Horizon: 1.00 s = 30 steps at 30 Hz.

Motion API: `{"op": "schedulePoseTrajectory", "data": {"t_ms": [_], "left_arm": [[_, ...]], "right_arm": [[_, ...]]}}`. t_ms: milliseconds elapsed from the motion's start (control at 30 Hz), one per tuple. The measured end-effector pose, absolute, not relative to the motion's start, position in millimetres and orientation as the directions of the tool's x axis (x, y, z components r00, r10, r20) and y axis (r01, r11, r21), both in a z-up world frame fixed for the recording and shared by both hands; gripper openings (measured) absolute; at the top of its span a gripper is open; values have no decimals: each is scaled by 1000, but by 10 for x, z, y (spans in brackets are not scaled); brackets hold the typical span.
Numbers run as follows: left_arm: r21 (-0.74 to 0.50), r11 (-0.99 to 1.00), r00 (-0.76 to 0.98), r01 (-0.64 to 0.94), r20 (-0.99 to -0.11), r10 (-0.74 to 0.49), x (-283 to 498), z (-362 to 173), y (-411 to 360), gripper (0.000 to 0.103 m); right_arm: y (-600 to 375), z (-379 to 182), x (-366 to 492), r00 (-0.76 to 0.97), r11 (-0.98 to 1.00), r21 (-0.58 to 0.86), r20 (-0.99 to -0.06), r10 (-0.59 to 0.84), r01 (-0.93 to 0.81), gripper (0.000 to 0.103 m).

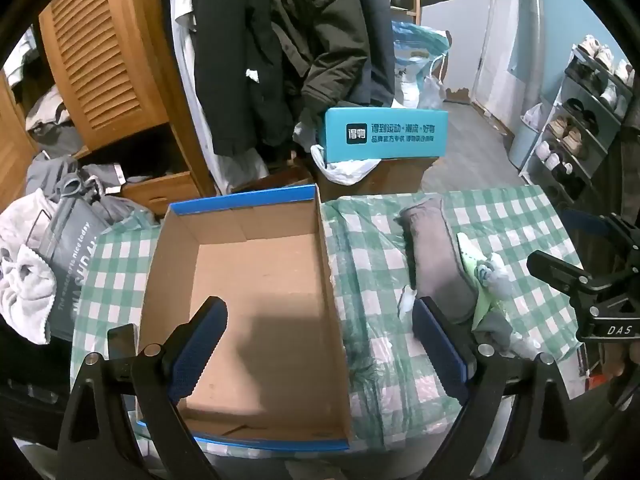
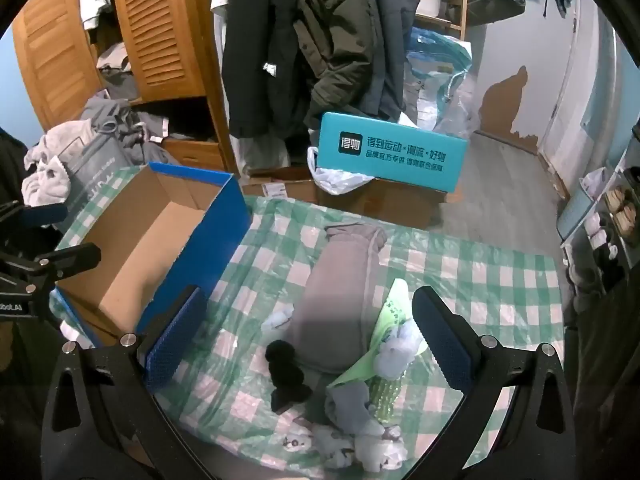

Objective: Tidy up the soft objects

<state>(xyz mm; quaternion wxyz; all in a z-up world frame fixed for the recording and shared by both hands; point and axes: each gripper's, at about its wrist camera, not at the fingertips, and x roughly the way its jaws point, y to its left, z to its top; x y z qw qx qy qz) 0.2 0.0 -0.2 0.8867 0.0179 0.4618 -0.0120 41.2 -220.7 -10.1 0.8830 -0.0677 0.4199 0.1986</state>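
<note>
1. Our left gripper hangs spread over the empty shoe box; right gripper spread, holding nothing.
2. Gray pillow and socks lie mid-tablecloth, beside the box.
3. Likely the start: next, right gripper grabs a sock.

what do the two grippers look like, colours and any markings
Both grippers, left and right, have black angular frames with silver bolts and blue ribbed pads on the jaws. White lettering marks each body: "DAS" on the right, text ending "LAI" on the left. No cables or sleeves show.
</note>
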Motion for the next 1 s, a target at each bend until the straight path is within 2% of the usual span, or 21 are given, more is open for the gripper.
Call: {"op": "schedulePoseTrajectory", "data": {"t_ms": [1000], "left_arm": [[-9, 999, 581, 41, -813, -31, -3, 8, 7, 95]], "right_arm": [[-2230, -146, 416, 555, 912, 47, -780, 289, -408, 101]]}}
